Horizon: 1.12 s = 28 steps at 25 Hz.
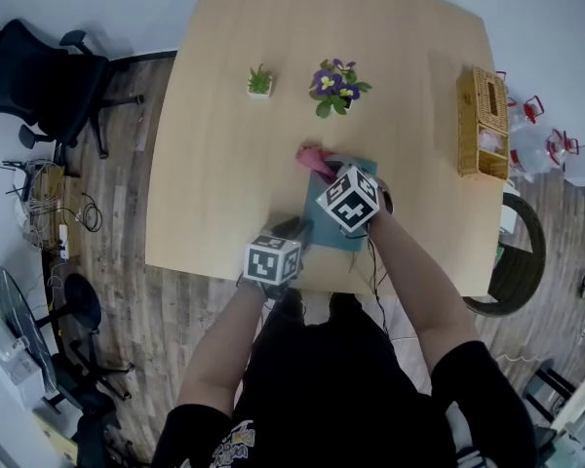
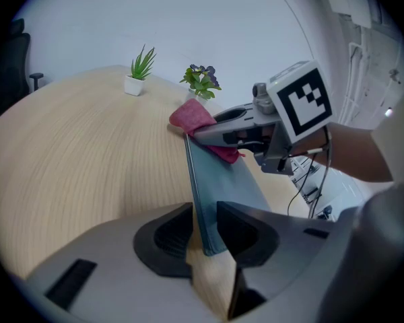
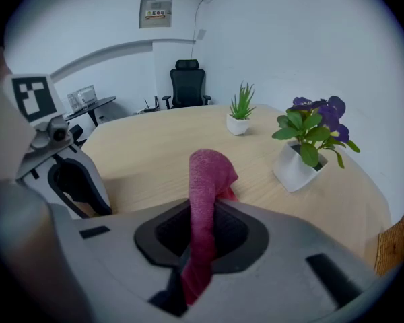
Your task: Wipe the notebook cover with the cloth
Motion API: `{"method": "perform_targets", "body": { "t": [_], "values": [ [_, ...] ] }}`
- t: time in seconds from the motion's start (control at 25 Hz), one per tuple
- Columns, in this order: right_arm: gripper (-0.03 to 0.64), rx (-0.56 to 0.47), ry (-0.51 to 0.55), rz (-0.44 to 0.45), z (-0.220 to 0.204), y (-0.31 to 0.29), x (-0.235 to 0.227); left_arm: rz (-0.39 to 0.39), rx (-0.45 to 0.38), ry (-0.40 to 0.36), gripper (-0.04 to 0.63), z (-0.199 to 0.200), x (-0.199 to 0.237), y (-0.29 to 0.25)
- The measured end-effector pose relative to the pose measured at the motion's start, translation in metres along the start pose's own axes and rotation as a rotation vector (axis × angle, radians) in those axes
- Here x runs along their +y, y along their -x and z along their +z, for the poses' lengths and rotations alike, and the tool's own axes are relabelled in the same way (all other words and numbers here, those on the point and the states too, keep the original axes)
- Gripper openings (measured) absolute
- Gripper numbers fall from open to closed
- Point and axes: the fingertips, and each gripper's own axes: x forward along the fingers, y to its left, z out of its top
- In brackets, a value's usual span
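The left gripper (image 2: 205, 233) has its jaws clamped on the near corner of the blue-grey notebook (image 2: 222, 187), whose cover stretches away ahead of them over the table (image 2: 74, 153). The right gripper (image 3: 202, 231) grips the pink cloth (image 3: 205, 177) tightly between its jaws. The cloth's folded top bulges out beyond the tips, at the notebook's far end.
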Motion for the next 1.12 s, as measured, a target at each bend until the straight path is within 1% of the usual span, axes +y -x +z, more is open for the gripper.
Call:
{"method": "perform_targets", "body": {
  "t": [0.28,0.44,0.8,1.12],
  "values": [
    [0.063,-0.01,0.043,0.064,-0.006,0.005,0.038,-0.002,0.002,0.0,0.104,0.0,0.0,0.0],
    [0.063,-0.014,0.031,0.108,-0.011,0.011,0.06,0.003,0.0,-0.005,0.104,-0.001,0.0,0.001],
    [0.061,-0.039,-0.095,0.188,-0.028,0.027,0.087,0.012,-0.003,-0.015,0.104,-0.001,0.0,0.001],
    [0.061,-0.064,-0.264,0.232,-0.049,0.042,0.101,0.015,-0.008,-0.018,0.104,0.0,-0.001,0.002]
  ]
}}
